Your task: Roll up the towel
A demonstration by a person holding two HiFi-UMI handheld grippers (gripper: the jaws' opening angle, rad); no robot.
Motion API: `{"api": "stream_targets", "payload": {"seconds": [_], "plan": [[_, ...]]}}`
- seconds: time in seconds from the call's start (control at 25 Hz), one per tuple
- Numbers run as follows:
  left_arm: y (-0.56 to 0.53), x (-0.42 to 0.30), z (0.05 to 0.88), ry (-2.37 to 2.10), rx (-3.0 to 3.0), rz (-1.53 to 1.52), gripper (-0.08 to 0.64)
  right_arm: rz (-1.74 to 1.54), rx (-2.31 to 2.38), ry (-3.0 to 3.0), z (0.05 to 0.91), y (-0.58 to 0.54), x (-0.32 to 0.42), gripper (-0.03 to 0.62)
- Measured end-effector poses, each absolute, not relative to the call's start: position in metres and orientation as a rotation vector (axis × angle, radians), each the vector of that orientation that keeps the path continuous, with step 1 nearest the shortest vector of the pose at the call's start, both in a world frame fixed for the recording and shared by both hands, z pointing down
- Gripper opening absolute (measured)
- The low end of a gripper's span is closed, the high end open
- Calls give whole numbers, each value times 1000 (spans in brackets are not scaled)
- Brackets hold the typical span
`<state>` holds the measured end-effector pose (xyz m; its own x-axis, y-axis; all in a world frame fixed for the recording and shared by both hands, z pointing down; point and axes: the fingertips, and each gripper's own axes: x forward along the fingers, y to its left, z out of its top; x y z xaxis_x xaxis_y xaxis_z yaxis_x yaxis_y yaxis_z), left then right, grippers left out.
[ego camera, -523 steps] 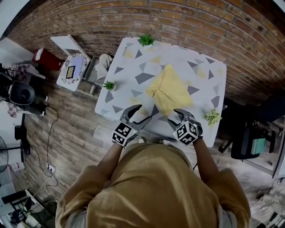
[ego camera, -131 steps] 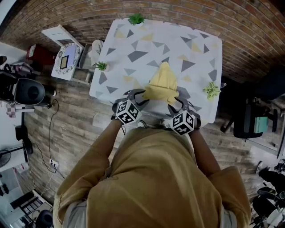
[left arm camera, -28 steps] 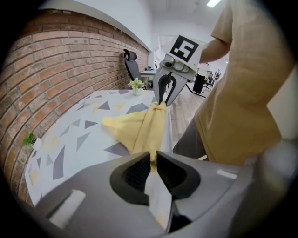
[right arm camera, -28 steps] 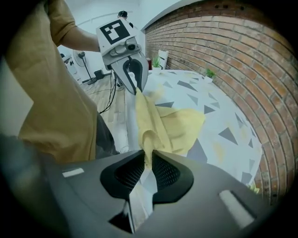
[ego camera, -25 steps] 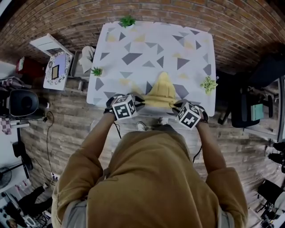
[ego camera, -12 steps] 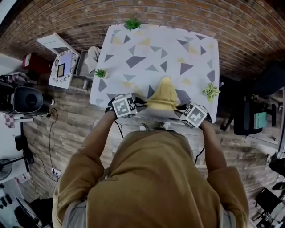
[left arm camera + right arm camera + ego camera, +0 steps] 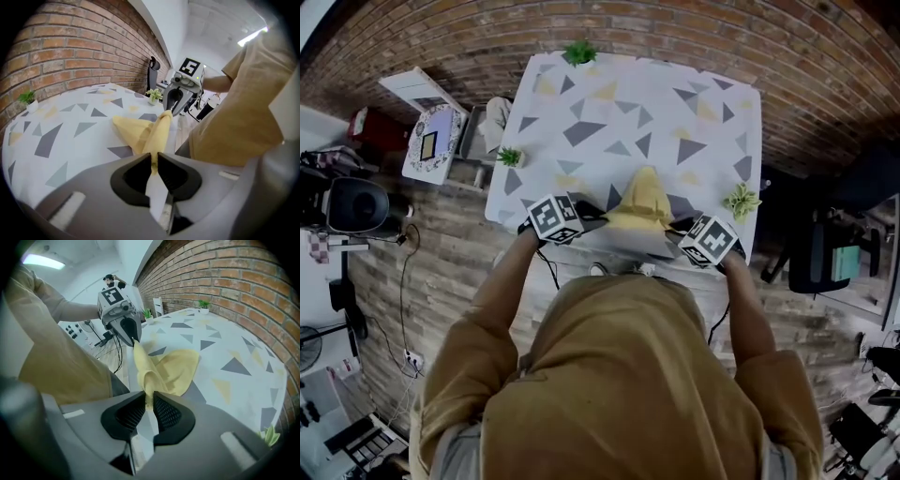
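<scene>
The yellow towel (image 7: 643,201) lies near the front edge of the patterned table (image 7: 609,112), its near edge lifted and stretched taut between my two grippers. My left gripper (image 7: 581,223) is shut on the towel's left end (image 7: 156,140). My right gripper (image 7: 675,228) is shut on the right end (image 7: 149,380). The far part of the towel (image 7: 180,369) still rests on the tabletop in a bunched point. Each gripper view shows the other gripper at the opposite end: the right gripper (image 7: 174,99) and the left gripper (image 7: 132,336).
Small potted plants stand at the table's far edge (image 7: 579,52), left edge (image 7: 508,157) and right edge (image 7: 741,200). A white stool with a tray (image 7: 431,131) sits left of the table. A brick wall (image 7: 675,37) runs behind it. A dark chair (image 7: 825,253) is at right.
Both grippers have drifted slightly outward and rolled, with the towel's near edge still stretched between them. The head camera view shifted a little.
</scene>
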<state>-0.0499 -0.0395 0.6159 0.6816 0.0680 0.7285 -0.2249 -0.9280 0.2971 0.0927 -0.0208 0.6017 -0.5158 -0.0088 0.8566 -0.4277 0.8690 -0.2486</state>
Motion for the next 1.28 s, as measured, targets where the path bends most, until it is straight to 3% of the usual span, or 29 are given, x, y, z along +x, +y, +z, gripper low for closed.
{"api": "stream_targets", "payload": {"seconds": [0.4,0.8,1.28], "plan": [[-50,-53,621,-169,2386,909,103,708,350,-2075,610,-40,98,54],[-82,-41,634,-262,2339,908,103,778,464,-2040,628,-60,112,54],[-95,-43,648,-444,2380,1059,106,455,591,-1973,641,-80,116,55]]}}
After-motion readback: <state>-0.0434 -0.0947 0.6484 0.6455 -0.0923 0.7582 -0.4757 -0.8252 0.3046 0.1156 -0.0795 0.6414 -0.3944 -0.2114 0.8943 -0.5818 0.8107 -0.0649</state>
